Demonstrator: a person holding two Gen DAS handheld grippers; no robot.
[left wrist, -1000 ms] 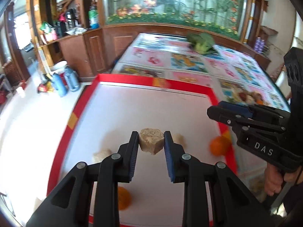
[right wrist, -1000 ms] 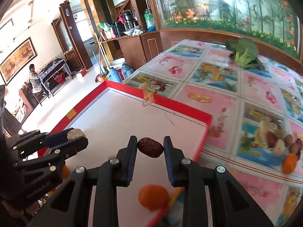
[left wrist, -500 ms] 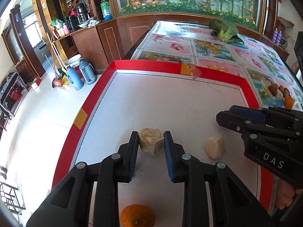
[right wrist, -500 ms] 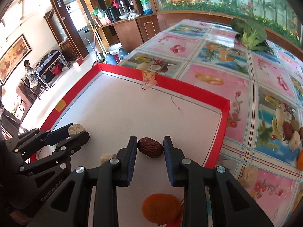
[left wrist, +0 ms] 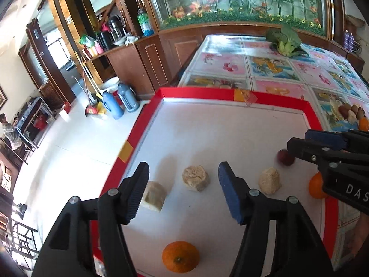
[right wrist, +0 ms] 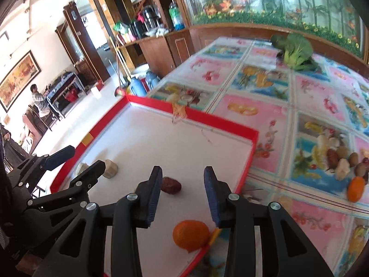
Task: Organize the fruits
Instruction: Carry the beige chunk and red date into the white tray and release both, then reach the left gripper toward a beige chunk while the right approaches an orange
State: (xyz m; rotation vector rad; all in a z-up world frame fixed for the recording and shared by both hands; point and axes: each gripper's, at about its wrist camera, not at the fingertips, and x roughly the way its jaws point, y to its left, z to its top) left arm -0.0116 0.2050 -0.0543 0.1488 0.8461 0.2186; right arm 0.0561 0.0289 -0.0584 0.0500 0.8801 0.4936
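Note:
A white tray with a red rim (left wrist: 272,98) holds the fruit. My left gripper (left wrist: 182,184) is open above a beige chunk (left wrist: 196,177) that lies on the tray between its fingers. Two more beige chunks (left wrist: 154,196) (left wrist: 269,183) lie beside it, and an orange (left wrist: 181,256) sits near the front. My right gripper (right wrist: 182,189) is open, with a brown date (right wrist: 171,185) on the tray by its left finger. An orange (right wrist: 191,235) lies at the tray's near corner. The right gripper also shows in the left wrist view (left wrist: 306,142).
A pile of loose fruit with an orange (right wrist: 356,188) lies on the flowered tablecloth (right wrist: 265,113) right of the tray. A green vegetable (right wrist: 295,50) sits at the table's far end. The floor drops off left of the tray, with thermos flasks (left wrist: 120,101).
Both grippers have opened. The left has let go of the beige chunk and the right has let go of the date; both now rest on the tray.

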